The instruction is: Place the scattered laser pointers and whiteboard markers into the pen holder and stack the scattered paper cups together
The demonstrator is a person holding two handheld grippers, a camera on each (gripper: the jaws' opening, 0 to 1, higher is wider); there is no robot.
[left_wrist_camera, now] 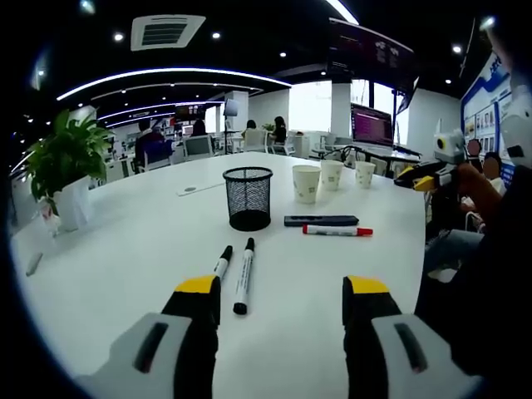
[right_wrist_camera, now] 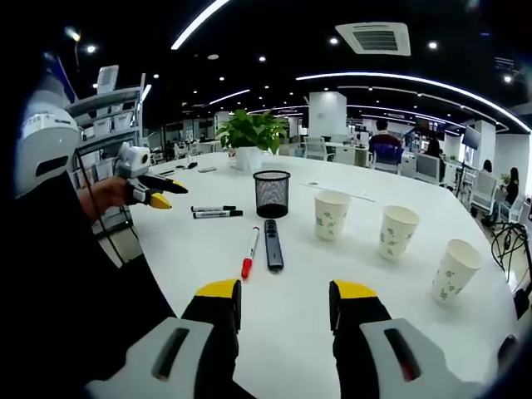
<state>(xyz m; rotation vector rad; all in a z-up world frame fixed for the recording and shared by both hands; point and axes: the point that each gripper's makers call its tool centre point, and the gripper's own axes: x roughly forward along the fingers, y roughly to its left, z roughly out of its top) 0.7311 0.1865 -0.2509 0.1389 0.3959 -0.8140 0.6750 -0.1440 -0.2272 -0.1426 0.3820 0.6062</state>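
Observation:
A black mesh pen holder (left_wrist_camera: 248,197) (right_wrist_camera: 272,193) stands upright on the white table (left_wrist_camera: 125,249). Two black-capped whiteboard markers (left_wrist_camera: 243,275) (right_wrist_camera: 213,212) lie side by side just ahead of my left gripper (left_wrist_camera: 283,298), which is open and holds nothing. A red-capped marker (left_wrist_camera: 337,230) (right_wrist_camera: 249,251) and a dark laser pointer (left_wrist_camera: 321,220) (right_wrist_camera: 273,243) lie beside the holder. Three paper cups (left_wrist_camera: 306,183) (right_wrist_camera: 331,214) stand apart in a row. My right gripper (right_wrist_camera: 283,306) is open above the table edge; it also appears at the right of the left gripper view (left_wrist_camera: 426,174).
A potted plant (left_wrist_camera: 65,170) (right_wrist_camera: 249,137) stands on the table's far side. A person's sleeve (right_wrist_camera: 75,274) fills the near edge between the grippers. Office desks, chairs and seated people lie beyond the table. A cable (right_wrist_camera: 507,241) hangs past the table's right edge.

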